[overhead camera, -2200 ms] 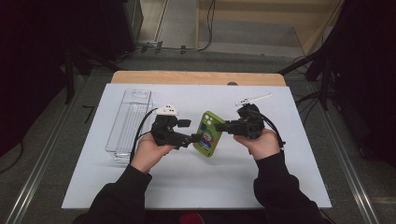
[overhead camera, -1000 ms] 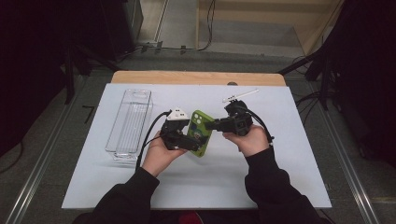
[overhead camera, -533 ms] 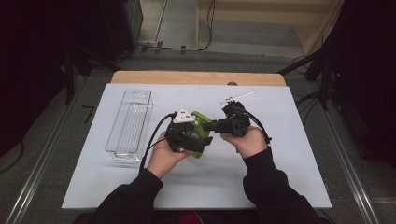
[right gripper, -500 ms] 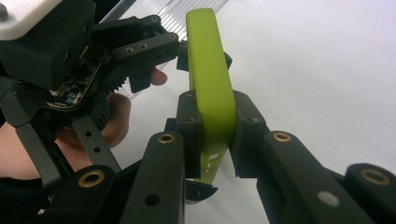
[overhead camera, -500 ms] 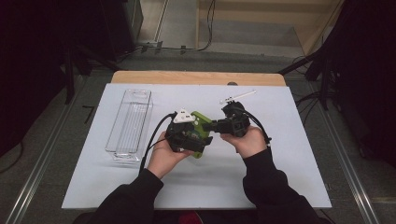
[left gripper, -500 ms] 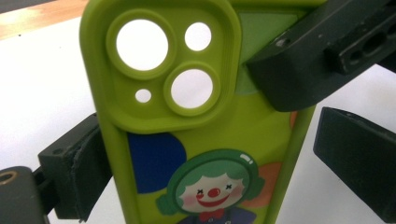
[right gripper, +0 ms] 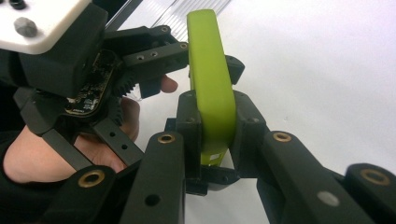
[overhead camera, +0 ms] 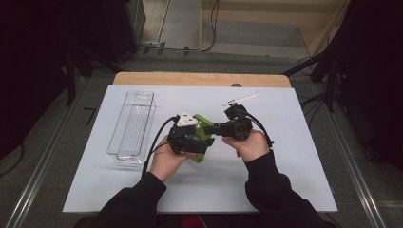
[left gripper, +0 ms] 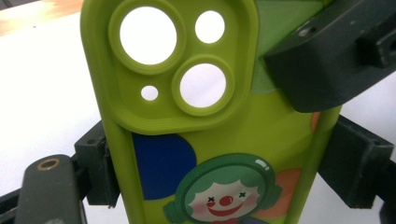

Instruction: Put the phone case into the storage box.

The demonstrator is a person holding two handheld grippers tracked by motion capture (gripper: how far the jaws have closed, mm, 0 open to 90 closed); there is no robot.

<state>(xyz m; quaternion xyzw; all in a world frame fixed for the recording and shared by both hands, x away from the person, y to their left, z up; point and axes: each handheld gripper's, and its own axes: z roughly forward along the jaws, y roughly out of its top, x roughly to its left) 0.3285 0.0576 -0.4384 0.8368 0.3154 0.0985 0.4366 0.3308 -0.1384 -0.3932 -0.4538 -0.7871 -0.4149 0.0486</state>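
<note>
I have the green phone case (overhead camera: pixel 201 130) lifted off the white table (overhead camera: pixel 294 180), near its middle, passed between both tools. My right gripper (right gripper: pixel 212 135) is clamped on the case's thin edge: in the right gripper view its two black pads press flat on either face of the case, close to one end. My left gripper (left gripper: pixel 224 163) straddles the case across its width; its jaws have just been closing, with the case between them. In the left gripper view the left pad sits against the case's side and the right one looks just at the other side, though I cannot tell whether it is pressing yet.

I find no brand or lettering to read on the case. Its back carries a cartoon clown face (left gripper: pixel 224 196) with crossed eyes, a red nose and green hair, a dark blue blob (left gripper: pixel 161 163) to one side and an orange patch on the other. Above that is a raised camera surround with four round holes.

A clear plastic tray (overhead camera: pixel 133 126) lies on the table off to the left, and a small white stick (overhead camera: pixel 241 99) rests near the far edge.
</note>
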